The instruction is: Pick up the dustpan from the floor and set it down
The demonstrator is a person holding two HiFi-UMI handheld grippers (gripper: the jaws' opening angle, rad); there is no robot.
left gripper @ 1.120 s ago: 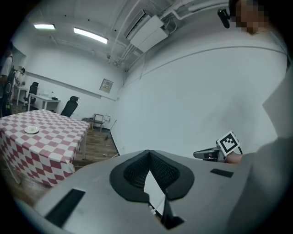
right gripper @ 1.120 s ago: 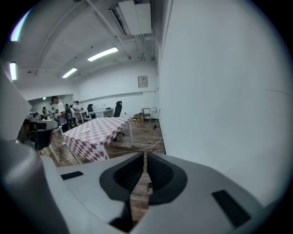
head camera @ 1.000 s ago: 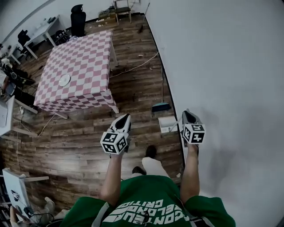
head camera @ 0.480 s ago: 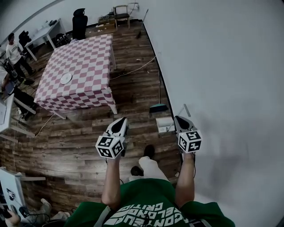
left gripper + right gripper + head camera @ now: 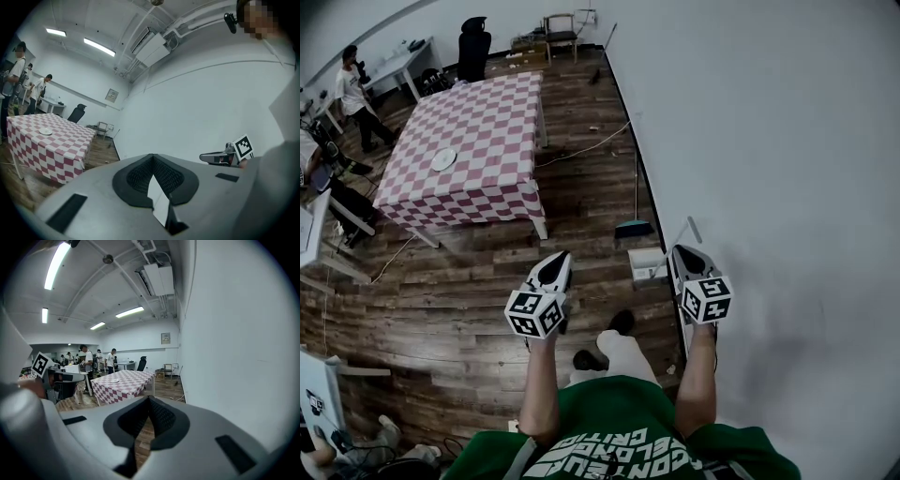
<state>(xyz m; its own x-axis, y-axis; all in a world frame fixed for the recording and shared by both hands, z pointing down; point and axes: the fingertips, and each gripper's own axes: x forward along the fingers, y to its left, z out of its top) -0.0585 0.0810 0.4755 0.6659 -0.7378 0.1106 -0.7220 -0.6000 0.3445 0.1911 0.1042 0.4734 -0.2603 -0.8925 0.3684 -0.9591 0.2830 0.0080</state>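
The dustpan [image 5: 647, 262] lay on the wooden floor [image 5: 487, 319] close to the white wall [image 5: 769, 187], at about 3 o'clock from the left gripper [image 5: 555, 265] and 9 o'clock from the right gripper [image 5: 684, 258] in the head view, just below a teal-headed broom [image 5: 635, 228]. Both grippers were held out level and well above the floor, each with its jaws pressed together and nothing between them. To do the pickup well, the right gripper, being nearer, would likely need to spread its jaws, tip down steeply, and come in square across the handle [image 5: 690, 228], not the pan's body. The dustpan's long axis appeared to run from the pale pan toward 1 o'clock, with the thin handle slanting up toward the wall. Which way the pan's mouth faced was too small to tell.
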